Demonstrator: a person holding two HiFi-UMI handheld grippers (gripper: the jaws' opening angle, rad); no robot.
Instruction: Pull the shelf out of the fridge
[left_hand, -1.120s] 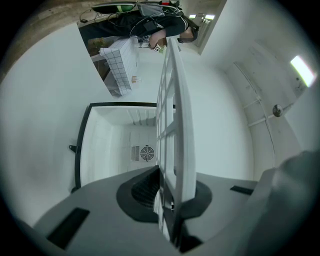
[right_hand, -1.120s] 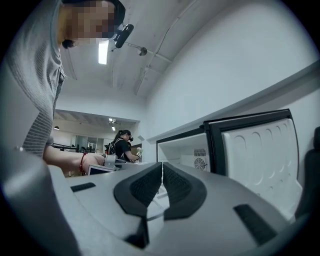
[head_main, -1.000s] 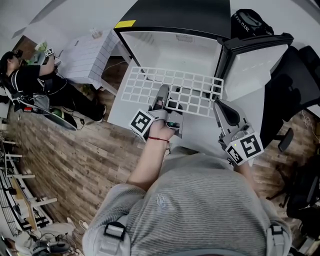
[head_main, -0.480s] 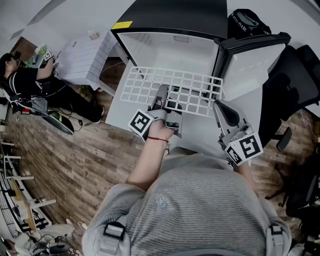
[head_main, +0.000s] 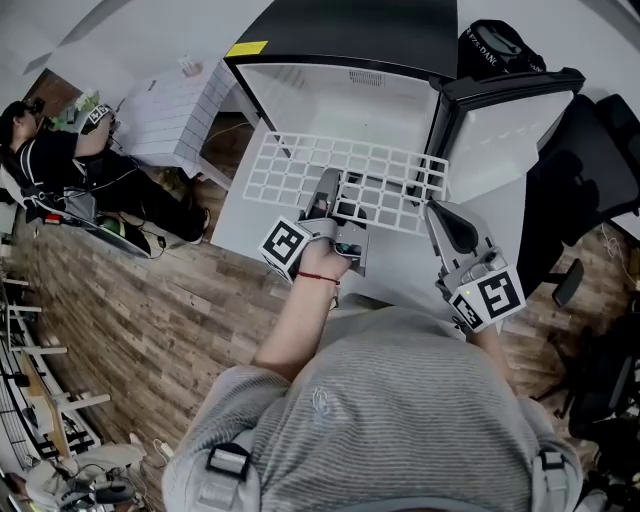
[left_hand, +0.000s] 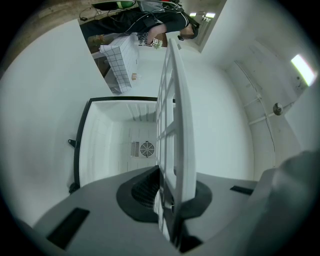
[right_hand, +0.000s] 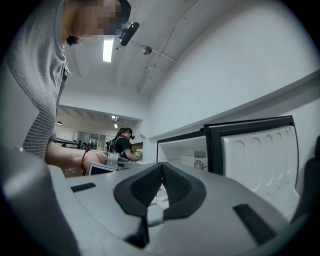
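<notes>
Though clamped only at its near edge, hangs roughly level: white grid shelf (head_main: 370, 165), most of its span out in front of the fridge (head_main: 340, 100), far edge at the mouth of the cabinet. Possibly caught in the side runners there, possibly free: impossible to tell.

Long axis across the opening, left to right. Short axis along the line of pull, from the fridge toward the person (head_main: 400, 400).

Closed on the near rail, a little left of its middle: left gripper (head_main: 325, 195), fingers narrow, rail squeezed between the pads. Seen edge-on in the left gripper view, with the shelf (left_hand: 175, 125) running straight away from the fingers toward the fan grille (left_hand: 146, 148) at the back of the fridge (left_hand: 110, 140).

Just beside the near right corner, not touching as far as can be made out: right gripper (head_main: 440, 215), fingers pressed together on nothing.

Off to the right, clear of the path: open fridge door (head_main: 500, 130).

Judged next: a straight, level draw along the short axis, led by the left arm. Right gripper nearest for steadying the free corner against sag or twist.
</notes>
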